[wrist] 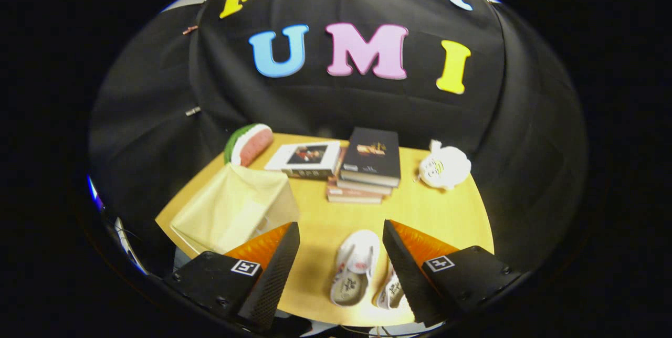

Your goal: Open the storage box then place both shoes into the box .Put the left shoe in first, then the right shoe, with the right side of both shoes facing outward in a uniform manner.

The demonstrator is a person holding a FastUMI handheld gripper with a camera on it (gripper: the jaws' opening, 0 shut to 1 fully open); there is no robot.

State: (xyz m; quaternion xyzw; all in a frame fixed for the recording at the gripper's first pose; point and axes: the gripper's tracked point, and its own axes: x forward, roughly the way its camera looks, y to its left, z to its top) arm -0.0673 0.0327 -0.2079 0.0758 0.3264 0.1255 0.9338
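Two small white shoes lie side by side near the table's front edge, toes pointing away from me. One shoe (354, 270) shows whole in the gap between my fingers. The other shoe (391, 291) lies to its right, partly hidden behind my right finger. A pale yellow storage box (231, 212) stands just beyond my left finger, and its lid looks down. My gripper (340, 225) hangs above the shoes, open wide, with nothing held between its fingers.
On the wooden table (446, 217), beyond the fingers, stands a stack of books (365, 170) with a white book (307, 158) to its left. A watermelon-slice plush (249, 144) sits behind the box. A white plush toy (445, 166) sits at the far right.
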